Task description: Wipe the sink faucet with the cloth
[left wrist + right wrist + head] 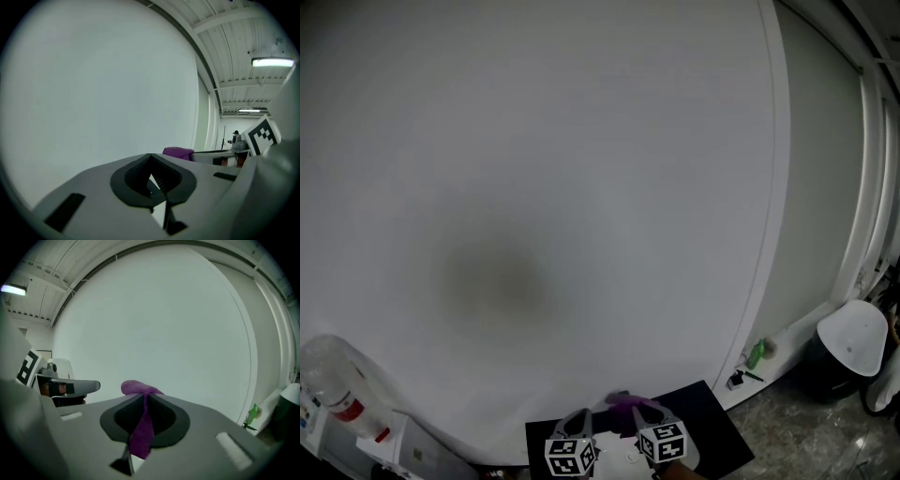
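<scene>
Where the right gripper [144,397] shows in its own view, its jaws are pinched tight on a strip of soft purple cloth [140,430]. The cloth's long axis runs along the jaw line, from the gripper's base up to the tips. A rounded tuft pokes out past the tips and points at the plain white wall [534,187]. Just beside it, the left gripper [151,158] has its jaws closed together with nothing between them. The head view shows both grippers low in the frame, side by side and aimed at the wall. Farther off to the left stands a clear plastic bottle with a red band [333,380]. To the right, by the wall's foot, are a small green bottle [756,354] and a white-lidded dark bin [853,339].
</scene>
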Demonstrator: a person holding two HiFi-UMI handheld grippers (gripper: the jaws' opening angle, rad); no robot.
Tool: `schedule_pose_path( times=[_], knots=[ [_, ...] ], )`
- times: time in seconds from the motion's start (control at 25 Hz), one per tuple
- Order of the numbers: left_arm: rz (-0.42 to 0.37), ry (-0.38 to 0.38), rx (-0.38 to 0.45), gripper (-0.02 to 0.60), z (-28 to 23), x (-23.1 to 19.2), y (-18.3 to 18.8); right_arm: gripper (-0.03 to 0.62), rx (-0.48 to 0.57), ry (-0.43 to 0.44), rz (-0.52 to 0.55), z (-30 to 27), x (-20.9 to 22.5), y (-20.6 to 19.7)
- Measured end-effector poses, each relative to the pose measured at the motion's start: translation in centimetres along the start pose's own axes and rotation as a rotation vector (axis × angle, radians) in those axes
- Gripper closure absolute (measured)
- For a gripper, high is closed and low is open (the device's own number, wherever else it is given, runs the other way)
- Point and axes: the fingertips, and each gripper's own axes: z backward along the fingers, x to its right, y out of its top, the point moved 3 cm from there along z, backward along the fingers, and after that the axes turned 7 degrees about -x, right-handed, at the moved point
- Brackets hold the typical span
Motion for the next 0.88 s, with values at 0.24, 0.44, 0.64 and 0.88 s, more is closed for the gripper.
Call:
schedule_pose_path(
  times=[0.24,0.44,0.64,0.88],
  knots=[
    [-0.010,-0.018,-0.005,0.577,0.3,1.1,-0.3,0.565,-0.009,0.011,0.010,-0.1,-0.3,-0.7],
    [-0.014,-0.022,-0.006,0.577,0.5,1.3,-0.4,0.565,-0.013,0.007,0.020,0.0,-0.1,-0.5],
    [-0.008,-0.021,-0.001,0.577,0.2,1.2,-0.1,0.563,-0.015,0.012,0.029,-0.2,-0.2,-0.2],
    [0.000,-0.022,-0.001,0.577,0.3,0.7,-0.3,0.565,-0.020,0.016,0.033,-0.5,-1.0,-0.5]
  ],
)
